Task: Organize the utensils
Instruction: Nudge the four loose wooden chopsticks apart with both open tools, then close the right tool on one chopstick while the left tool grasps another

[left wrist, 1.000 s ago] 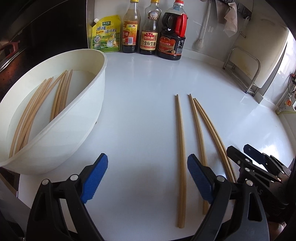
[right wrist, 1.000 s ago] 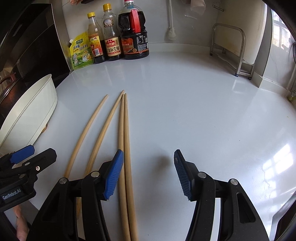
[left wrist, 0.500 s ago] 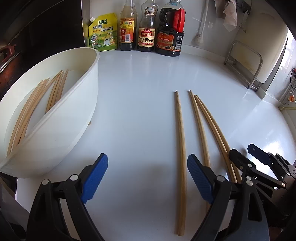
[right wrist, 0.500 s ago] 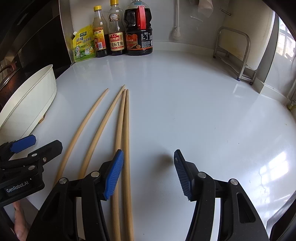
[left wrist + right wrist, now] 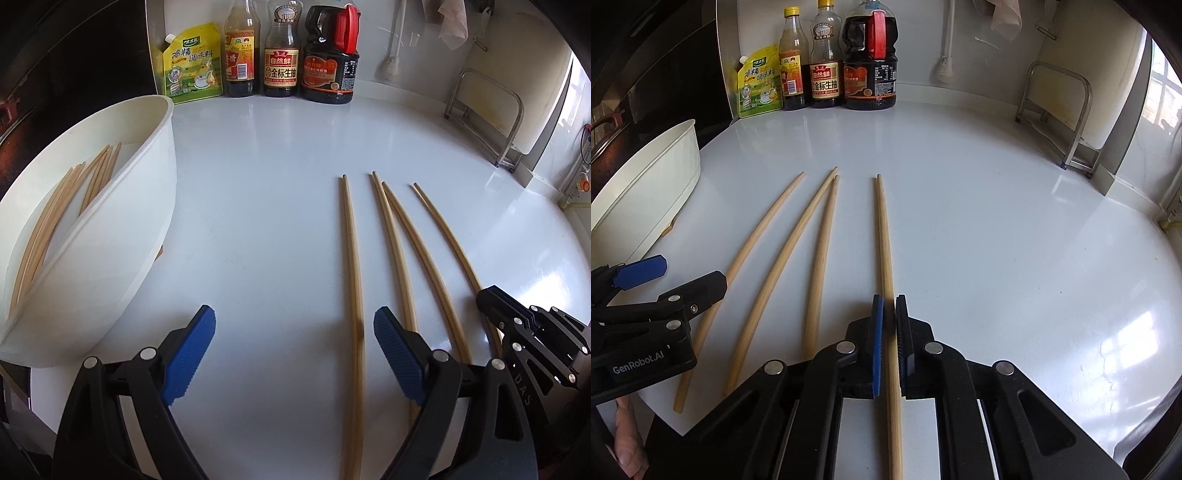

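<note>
Nearest the right wrist camera, the right tongs had just closed and were pinching one long pale wooden chopstick between their blue pads, low on its thick end, while its thin end lay pointing away along the glossy white bench. The left tongs stood spread wide and held nothing, with another chopstick lying between their tips. Three loose chopsticks lay fanned just left of the pinched one. Further left sat the big white plastic basin with more chopsticks lying inside it. At the back stood dark sauce bottles and a yellow seasoning pouch.

The grip sat near one end, so I judged the long stick could droop, swing or twist out when lifted, and its tip might sweep the neighbours out of line. The pinched stick's near end ran out of frame, the pad contact was hard to read, and the basin's near wall hid much of its contents
</note>
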